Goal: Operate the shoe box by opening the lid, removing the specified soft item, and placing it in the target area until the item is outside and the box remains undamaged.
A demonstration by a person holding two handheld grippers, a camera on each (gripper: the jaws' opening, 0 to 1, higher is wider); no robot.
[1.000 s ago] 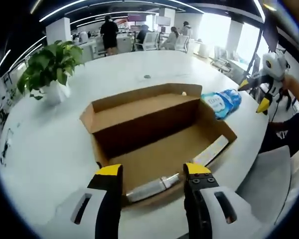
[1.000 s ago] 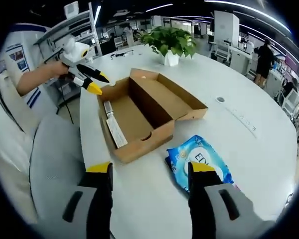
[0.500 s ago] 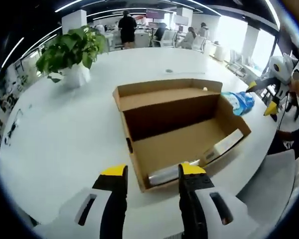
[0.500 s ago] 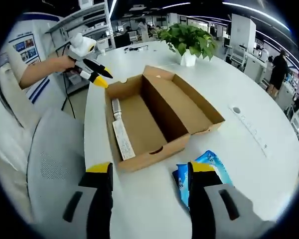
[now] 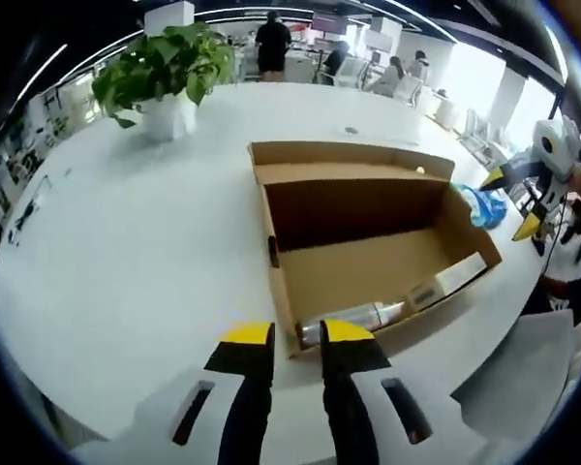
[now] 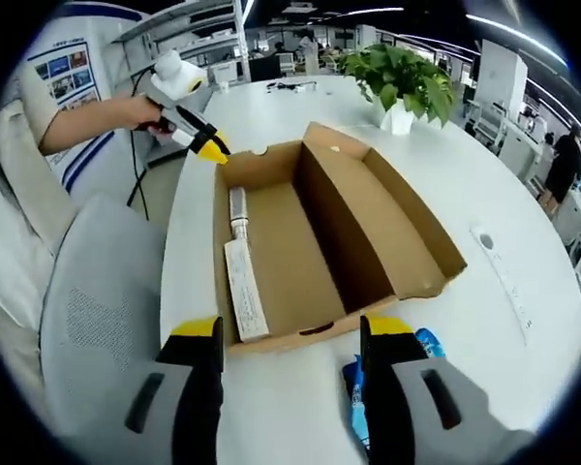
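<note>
on the round white surface (image 5: 126, 252) sits the open brown cardboard shoe box (image 5: 368, 262), its lid folded back flat. my left claw (image 5: 296, 334) hovers at the box's near short wall with its 2 yellow-tipped jaws narrowly apart, holding nothing. my right claw (image 6: 290, 329) stands wide and empty at the opposite short wall. the soft blue plastic pack (image 6: 421, 341) lies on the surface just beside that wall, outside the box. a silver tube (image 5: 353, 318) and a white strip (image 6: 244, 291) lie inside.

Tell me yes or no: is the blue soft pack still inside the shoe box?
No: in the right gripper view the blue soft pack lies on the white table, outside the open shoe box.
</note>
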